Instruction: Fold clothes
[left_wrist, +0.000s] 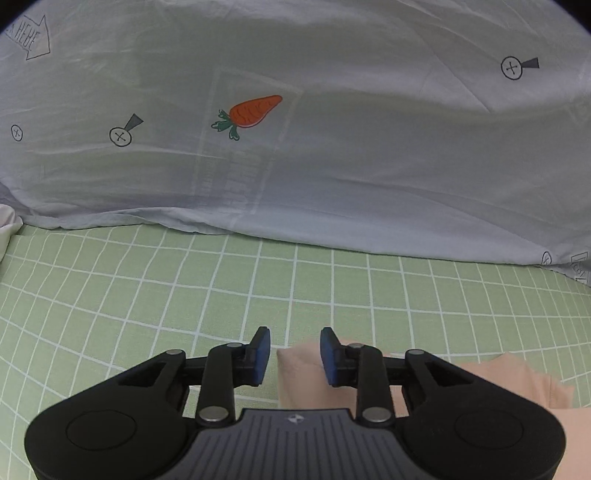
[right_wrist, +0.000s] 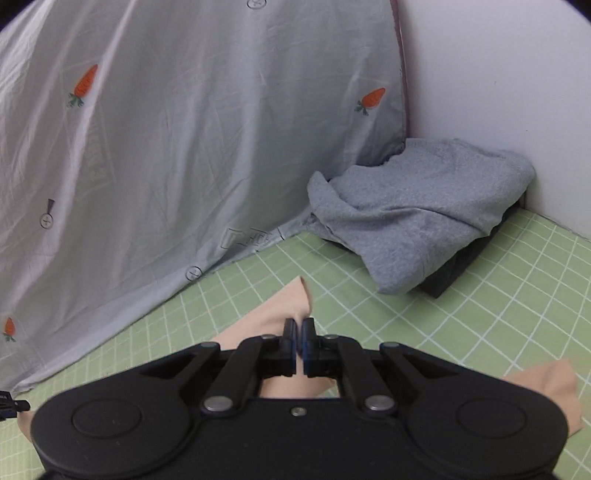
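A peach garment (left_wrist: 303, 384) lies on the green checked sheet (left_wrist: 147, 295). In the left wrist view its corner shows between and below the blue pads (left_wrist: 262, 354). My left gripper (left_wrist: 295, 343) is open, and its pads stand apart from the cloth. In the right wrist view my right gripper (right_wrist: 299, 326) is shut on a fold of the peach garment (right_wrist: 284, 310). A pointed corner of the cloth sticks out beyond the fingertips. More peach cloth shows at the lower right and lower left, partly hidden by the gripper body.
A pale grey quilt (left_wrist: 332, 147) with carrot prints rises behind the sheet in both views. A crumpled grey garment (right_wrist: 417, 206) rests on a dark one (right_wrist: 458, 269) in the corner by the white wall (right_wrist: 498, 92).
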